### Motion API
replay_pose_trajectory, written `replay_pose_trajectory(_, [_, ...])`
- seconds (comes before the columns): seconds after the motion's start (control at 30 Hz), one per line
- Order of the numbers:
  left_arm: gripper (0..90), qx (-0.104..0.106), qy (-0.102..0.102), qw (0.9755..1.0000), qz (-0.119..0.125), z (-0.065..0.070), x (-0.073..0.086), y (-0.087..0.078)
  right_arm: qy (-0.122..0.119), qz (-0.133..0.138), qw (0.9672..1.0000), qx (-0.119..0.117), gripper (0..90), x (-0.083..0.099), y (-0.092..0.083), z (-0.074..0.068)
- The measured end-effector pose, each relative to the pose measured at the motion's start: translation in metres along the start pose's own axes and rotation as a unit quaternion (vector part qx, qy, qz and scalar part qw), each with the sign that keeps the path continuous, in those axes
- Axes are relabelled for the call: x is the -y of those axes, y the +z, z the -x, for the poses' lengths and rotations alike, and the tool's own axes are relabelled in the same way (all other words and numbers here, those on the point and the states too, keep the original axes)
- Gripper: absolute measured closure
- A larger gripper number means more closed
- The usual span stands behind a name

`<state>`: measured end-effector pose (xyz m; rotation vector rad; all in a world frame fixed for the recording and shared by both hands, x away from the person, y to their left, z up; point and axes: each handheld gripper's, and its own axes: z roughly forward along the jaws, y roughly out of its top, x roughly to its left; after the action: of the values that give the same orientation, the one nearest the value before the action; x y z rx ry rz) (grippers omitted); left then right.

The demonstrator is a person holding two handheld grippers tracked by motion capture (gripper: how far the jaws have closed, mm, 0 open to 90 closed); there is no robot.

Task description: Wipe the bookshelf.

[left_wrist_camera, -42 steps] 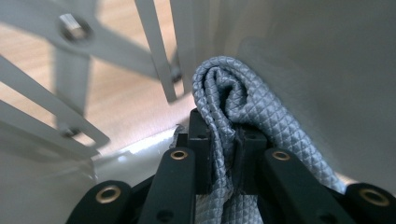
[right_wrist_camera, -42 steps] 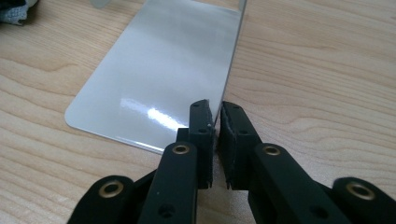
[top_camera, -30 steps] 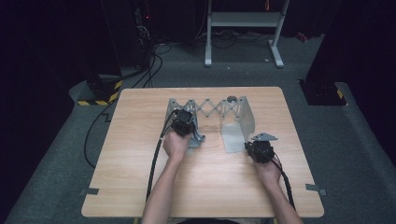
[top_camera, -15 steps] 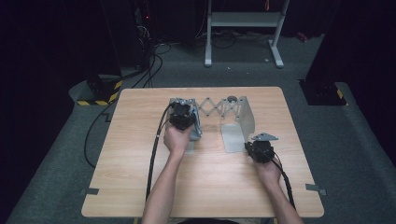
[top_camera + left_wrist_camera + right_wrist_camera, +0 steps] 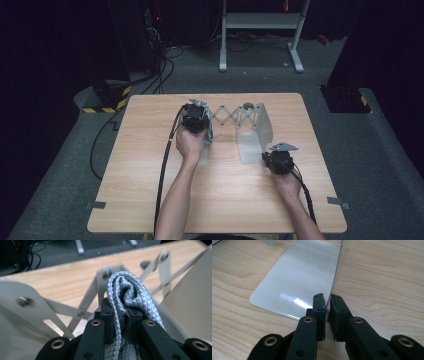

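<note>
High view: left tongs (image 5: 196,116) sit at the left end of a metal scissor-lattice rack (image 5: 234,118) on the wooden table (image 5: 150,165). Left gripper view: jaws clamped on a bunched fold of silver quilted cloth (image 5: 130,295), with the rack's crossed bars just behind it. Right tongs (image 5: 278,161) rest at the near right corner of the rack's flat base plate (image 5: 299,282). Right gripper view: jaws nearly together, pinching the thin upright metal panel (image 5: 339,267) along its near edge; plate lies flat on the table.
</note>
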<state>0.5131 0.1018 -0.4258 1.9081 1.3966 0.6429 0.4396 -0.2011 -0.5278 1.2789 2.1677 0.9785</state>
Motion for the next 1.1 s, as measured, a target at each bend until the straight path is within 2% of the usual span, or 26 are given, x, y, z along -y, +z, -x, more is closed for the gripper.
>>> replay_pose_trajectory(0.07, [79.6, 0.002, -0.005, 0.9999, -0.015, -0.001, 0.004, 0.008, -0.001, 0.000, 1.0000, 0.000, 83.4, 0.000, 0.000, 0.000])
replay_pose_trajectory(0.1, [79.6, 0.002, -0.005, 0.9999, -0.015, -0.001, 0.004, 0.008, -0.001, 0.000, 1.0000, 0.000, 83.4, 0.000, 0.000, 0.000])
replay_pose_trajectory(0.13, [79.7, 0.000, -0.002, 0.9996, -0.030, 0.000, 0.008, 0.016, 0.000, 0.000, 1.0000, 0.000, 83.4, 0.000, 0.000, 0.000])
replay_pose_trajectory(0.2, [79.7, 0.001, -0.003, 0.9991, -0.042, -0.001, 0.011, 0.024, 0.000, 0.000, 1.0000, 0.000, 83.4, 0.000, 0.000, 0.000])
replay_pose_trajectory(0.23, [79.7, 0.001, -0.003, 0.9991, -0.042, -0.001, 0.011, 0.024, 0.000, 0.000, 1.0000, 0.000, 83.4, 0.000, 0.000, 0.000])
replay_pose_trajectory(0.3, [79.7, -0.002, -0.001, 0.9981, -0.062, -0.001, 0.018, 0.035, -0.001, 0.000, 1.0000, -0.001, 83.4, 0.000, -0.001, 0.000])
replay_pose_trajectory(0.37, [79.7, 0.003, -0.008, 0.9980, -0.063, -0.003, 0.020, 0.038, -0.001, 0.000, 1.0000, -0.001, 83.4, 0.000, -0.001, 0.000])
replay_pose_trajectory(0.47, [79.7, 0.008, -0.020, 0.9982, -0.055, -0.004, 0.019, 0.035, -0.001, 0.000, 1.0000, -0.002, 83.4, 0.000, -0.001, 0.001])
replay_pose_trajectory(0.5, [79.7, 0.021, -0.039, 0.9983, -0.036, -0.007, 0.015, 0.029, -0.001, 0.000, 1.0000, -0.002, 83.4, 0.000, -0.001, 0.001])
replay_pose_trajectory(0.53, [79.5, 0.029, -0.049, 0.9981, -0.022, -0.009, 0.012, 0.025, -0.001, 0.000, 1.0000, -0.003, 83.3, 0.000, -0.001, 0.001])
replay_pose_trajectory(0.6, [79.6, 0.030, -0.053, 0.9981, -0.002, -0.010, 0.006, 0.017, -0.002, 0.000, 1.0000, -0.003, 83.2, 0.000, -0.001, 0.000])
replay_pose_trajectory(0.73, [79.6, 0.028, -0.045, 0.9985, 0.014, -0.010, -0.004, 0.006, -0.001, 0.000, 1.0000, -0.004, 83.2, 0.001, -0.001, 0.000])
replay_pose_trajectory(0.77, [79.5, 0.028, -0.047, 0.9980, 0.030, -0.011, -0.009, 0.000, 0.000, 0.000, 1.0000, -0.005, 83.2, 0.001, -0.001, 0.000])
replay_pose_trajectory(0.83, [79.2, 0.030, -0.048, 0.9977, 0.036, -0.012, -0.010, -0.002, 0.000, 0.000, 1.0000, -0.006, 83.3, 0.001, -0.001, 0.001])
replay_pose_trajectory(0.87, [78.9, 0.022, -0.031, 0.9987, 0.034, -0.013, -0.010, -0.003, 0.000, 0.000, 1.0000, -0.006, 83.3, 0.001, -0.001, 0.001])
replay_pose_trajectory(0.9, [78.9, 0.022, -0.031, 0.9987, 0.034, -0.013, -0.010, -0.003, 0.000, 0.000, 1.0000, -0.006, 83.3, 0.001, -0.001, 0.001])
replay_pose_trajectory(0.93, [78.9, 0.017, -0.022, 0.9991, 0.033, -0.016, -0.009, -0.003, 0.001, 0.000, 1.0000, -0.008, 83.3, 0.001, -0.001, 0.001])
replay_pose_trajectory(1.0, [78.7, 0.012, -0.022, 0.9992, 0.030, -0.023, -0.004, -0.003, 0.000, 0.000, 1.0000, -0.010, 83.4, 0.001, -0.001, 0.001])
replay_pose_trajectory(1.1, [78.9, 0.010, -0.020, 0.9995, 0.024, -0.028, -0.001, -0.003, -0.002, 0.000, 1.0000, -0.009, 83.6, 0.001, -0.001, 0.000])
